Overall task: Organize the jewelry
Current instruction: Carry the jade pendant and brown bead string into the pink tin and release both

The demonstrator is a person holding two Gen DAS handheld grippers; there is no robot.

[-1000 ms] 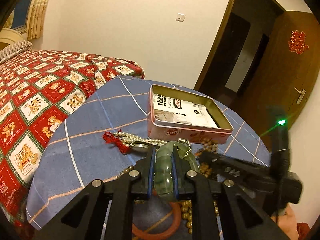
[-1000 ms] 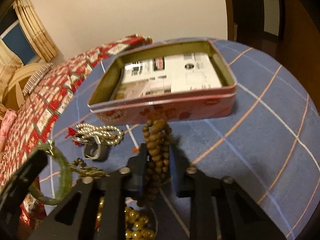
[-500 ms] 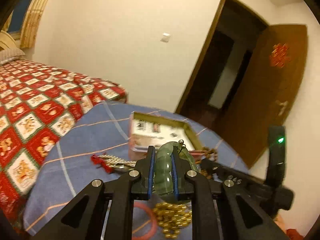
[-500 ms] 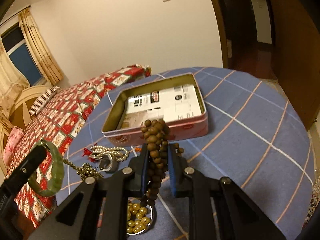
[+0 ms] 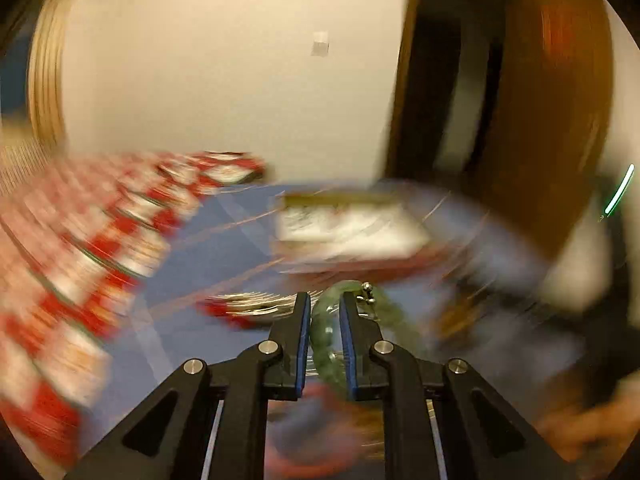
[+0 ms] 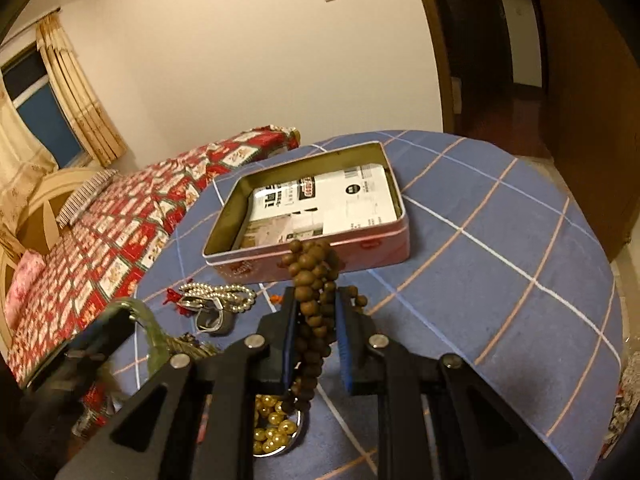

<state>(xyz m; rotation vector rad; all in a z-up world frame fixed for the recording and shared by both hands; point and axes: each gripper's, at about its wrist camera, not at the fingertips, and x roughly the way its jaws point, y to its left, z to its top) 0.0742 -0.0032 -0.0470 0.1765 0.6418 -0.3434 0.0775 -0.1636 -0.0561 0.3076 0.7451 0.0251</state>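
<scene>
My left gripper (image 5: 325,300) is shut on a green jade bangle (image 5: 326,336) and holds it above the table; this view is badly motion-blurred. The bangle also shows at the lower left of the right wrist view (image 6: 150,328). My right gripper (image 6: 316,296) is shut on a string of brown wooden beads (image 6: 310,280), which hangs in a bunch in the air. An open pink tin (image 6: 352,246) with a white printed card inside stands ahead on the blue checked tablecloth; it is blurred in the left wrist view (image 5: 348,224).
On the cloth lie a pearl string with a red tassel (image 6: 218,294), a metal ring (image 6: 214,320), a bronze chain (image 6: 188,342) and golden beads (image 6: 272,432). A bed with a red patterned cover (image 6: 100,248) stands left. A wooden door (image 6: 592,80) is right.
Both grippers have lifted higher with their jewelry. The left gripper is swinging fast, blurring its view. The beads now hang clear of the table before the tin.
</scene>
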